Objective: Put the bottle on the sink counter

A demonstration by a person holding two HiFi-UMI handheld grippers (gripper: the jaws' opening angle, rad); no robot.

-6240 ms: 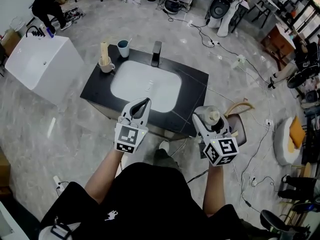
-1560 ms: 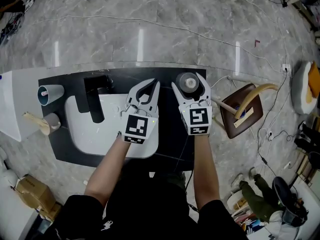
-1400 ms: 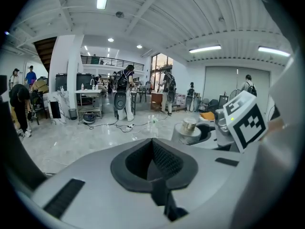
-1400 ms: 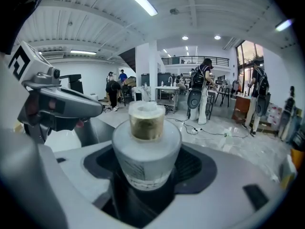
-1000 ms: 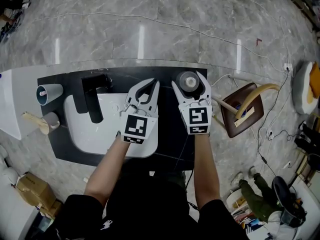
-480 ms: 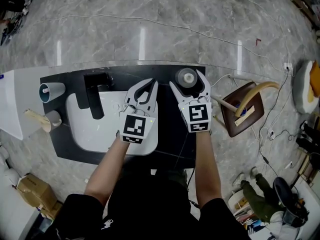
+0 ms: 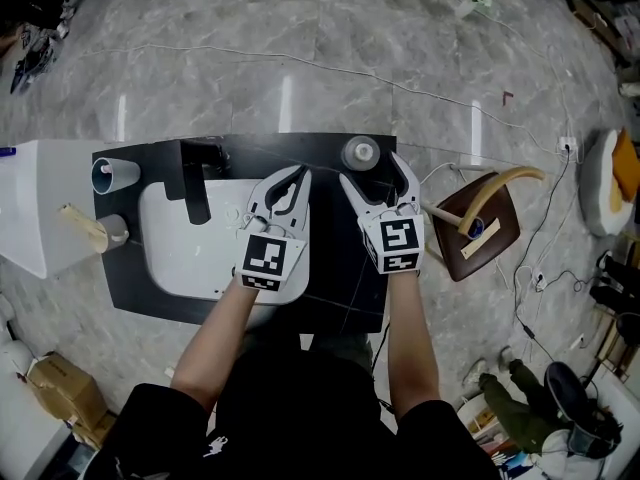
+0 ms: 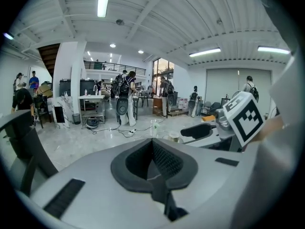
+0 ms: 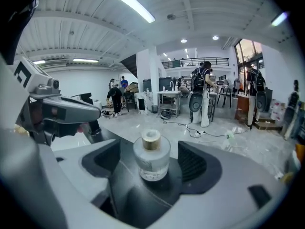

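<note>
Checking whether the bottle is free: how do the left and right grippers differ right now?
The left gripper has jaws together, empty; the right gripper has jaws apart, just opened, the bottle upright between them, untouched. The left gripper is over the white basin; the right gripper over the black counter. Both point the same way.

On my feed I count one bottle [image 7: 361,154], one table [image 7: 335,288], one sink [image 7: 190,258], one faucet [image 7: 198,173], one blue cup [image 7: 113,174] and, as far as I can tell, one mug [image 7: 115,231]. Two tools: left hand-held gripper [image 7: 297,173], right hand-held gripper [image 7: 371,168]. One chair [image 7: 480,218].
</note>
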